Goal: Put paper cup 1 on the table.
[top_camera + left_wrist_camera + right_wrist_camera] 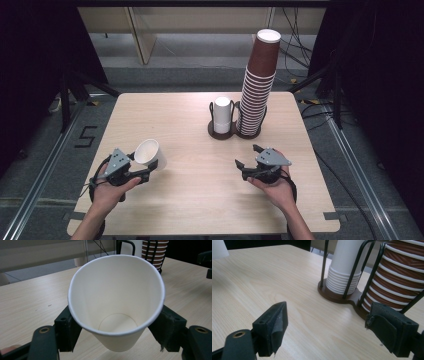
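1. Firstly, we see the left gripper (pixel 150 169) clamping a white paper cup (pixel 148 153) between its two jaws, which press on opposite sides of the cup wall below the rim.
2. We find the cup tilted, its long axis slanting, mouth up and toward the table's left, base toward the middle.
3. From the left gripper view we look straight into the cup (pixel 116 300), down to its round bottom; the high view gives its outside.
4. We see the right gripper (pixel 248 156) with jaws parted and nothing between them, facing a cup holder (pixel 342 296) with a white stack (pixel 344 265) and a brown stack (pixel 400 272).
5. Bare table (pixel 200 175) lies between both hands, well inside its edges.
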A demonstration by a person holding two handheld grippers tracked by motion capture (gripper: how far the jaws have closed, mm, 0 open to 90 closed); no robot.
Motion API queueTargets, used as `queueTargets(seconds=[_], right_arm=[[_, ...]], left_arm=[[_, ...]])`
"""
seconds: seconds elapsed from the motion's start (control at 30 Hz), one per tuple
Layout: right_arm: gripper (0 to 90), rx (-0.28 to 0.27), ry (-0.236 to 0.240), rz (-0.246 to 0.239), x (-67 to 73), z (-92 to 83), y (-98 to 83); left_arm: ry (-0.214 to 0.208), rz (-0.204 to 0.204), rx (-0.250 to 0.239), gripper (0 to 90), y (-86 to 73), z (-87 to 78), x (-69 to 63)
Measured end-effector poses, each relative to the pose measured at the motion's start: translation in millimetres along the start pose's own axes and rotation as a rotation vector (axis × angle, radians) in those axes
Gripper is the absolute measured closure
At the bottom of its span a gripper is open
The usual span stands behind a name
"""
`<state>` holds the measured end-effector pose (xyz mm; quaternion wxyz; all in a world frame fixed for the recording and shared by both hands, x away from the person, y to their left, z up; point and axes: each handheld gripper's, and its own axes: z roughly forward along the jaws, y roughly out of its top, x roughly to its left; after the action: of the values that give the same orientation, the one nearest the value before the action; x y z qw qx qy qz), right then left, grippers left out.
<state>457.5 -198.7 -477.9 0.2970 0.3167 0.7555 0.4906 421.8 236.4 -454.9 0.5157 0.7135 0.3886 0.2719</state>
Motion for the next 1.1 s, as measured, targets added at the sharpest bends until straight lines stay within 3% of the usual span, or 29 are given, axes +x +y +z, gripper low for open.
queueTargets(seconds=[0.13,0.33,0.67,0.83,1.03,1.1], right_arm=[[17.4,0.013,0.008,0.017,-0.9,-1.0,-1.2],[17.4,0.003,0.0,0.0,-2.7,-1.1,-2.1],[17.4,0.018,0.003,0.021,-1.9,-1.1,-4.5],[17.3,0.016,0.002,0.024,-1.5,0.1,-6.6],[17.3,0.022,0.005,0.029,-1.0,0.5,-7.0],[17.4,0.021,0.005,0.027,-0.8,0.4,-6.8]], left_arm=[[0.03,0.004,0.01,29.9,-2.4,-0.9,3.0],[0.082,0.015,0.032,29.9,-10.0,-2.3,3.5],[0.112,0.019,0.069,29.8,-22.1,-4.5,3.1],[0.105,0.007,0.091,29.8,-26.5,-1.9,2.2],[0.061,0.021,0.09,29.7,-24.0,5.3,-9.0],[0.033,-0.005,0.085,29.7,-23.0,8.2,-12.6]])
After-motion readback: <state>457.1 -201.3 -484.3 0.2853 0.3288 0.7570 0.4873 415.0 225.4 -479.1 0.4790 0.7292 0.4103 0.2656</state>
